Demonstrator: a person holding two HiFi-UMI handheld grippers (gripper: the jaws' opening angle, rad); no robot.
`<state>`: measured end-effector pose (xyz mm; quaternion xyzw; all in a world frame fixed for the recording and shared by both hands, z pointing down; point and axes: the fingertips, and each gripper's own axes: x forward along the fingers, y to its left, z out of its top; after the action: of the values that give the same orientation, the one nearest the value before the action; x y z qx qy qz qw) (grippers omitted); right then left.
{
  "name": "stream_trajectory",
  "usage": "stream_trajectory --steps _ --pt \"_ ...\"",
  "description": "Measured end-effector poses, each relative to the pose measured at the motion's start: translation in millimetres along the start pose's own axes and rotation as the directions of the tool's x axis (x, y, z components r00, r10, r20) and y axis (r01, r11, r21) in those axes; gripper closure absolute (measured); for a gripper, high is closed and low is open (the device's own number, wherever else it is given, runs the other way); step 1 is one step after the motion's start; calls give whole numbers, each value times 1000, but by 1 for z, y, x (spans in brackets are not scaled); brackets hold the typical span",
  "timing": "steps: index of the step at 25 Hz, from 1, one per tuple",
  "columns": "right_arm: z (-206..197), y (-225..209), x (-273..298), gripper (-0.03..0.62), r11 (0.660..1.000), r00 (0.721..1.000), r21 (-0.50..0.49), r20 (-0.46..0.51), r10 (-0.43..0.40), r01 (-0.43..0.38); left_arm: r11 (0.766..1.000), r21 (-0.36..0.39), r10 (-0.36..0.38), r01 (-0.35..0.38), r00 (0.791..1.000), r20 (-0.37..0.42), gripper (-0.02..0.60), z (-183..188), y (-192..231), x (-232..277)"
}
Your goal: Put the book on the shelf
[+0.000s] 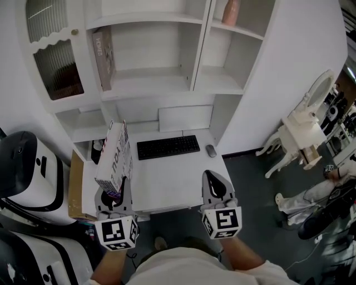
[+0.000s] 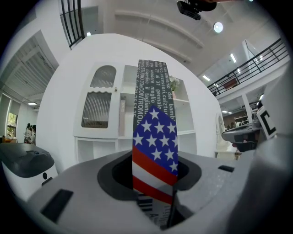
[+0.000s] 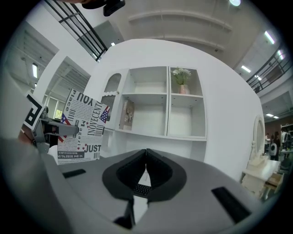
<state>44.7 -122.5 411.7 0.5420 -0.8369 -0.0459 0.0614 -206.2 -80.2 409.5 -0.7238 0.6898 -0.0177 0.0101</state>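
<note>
A book (image 1: 115, 158) with a white cover full of black lettering and a stars-and-stripes spine stands upright in my left gripper (image 1: 114, 197), whose jaws are shut on its lower end. In the left gripper view its spine (image 2: 153, 151) rises between the jaws and faces the camera. The white shelf unit (image 1: 161, 83) stands ahead over the desk, with another book (image 1: 104, 55) upright in its left compartment. My right gripper (image 1: 216, 186) is shut with nothing in it, low over the desk's front right. From the right gripper view the held book (image 3: 82, 128) shows at the left.
A black keyboard (image 1: 168, 147) and a mouse (image 1: 211, 150) lie on the white desk (image 1: 172, 183). A pink vase (image 1: 231, 12) stands on the upper right shelf. A glass-door cabinet (image 1: 55, 50) is at the left, a white dressing table (image 1: 303, 131) at the right. A person's legs (image 1: 303, 197) show at the right edge.
</note>
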Motion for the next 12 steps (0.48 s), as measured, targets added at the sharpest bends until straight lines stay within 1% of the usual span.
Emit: stream_trajectory --steps 6,12 --pt "4 -9 22 589 1000 1000 -1 5 5 -5 1000 1 10 -10 1000 -6 428 0 3 25" --pt "-2 -19 52 589 999 999 2 -1 45 -45 998 1 65 -65 998 -9 429 3 7 56"
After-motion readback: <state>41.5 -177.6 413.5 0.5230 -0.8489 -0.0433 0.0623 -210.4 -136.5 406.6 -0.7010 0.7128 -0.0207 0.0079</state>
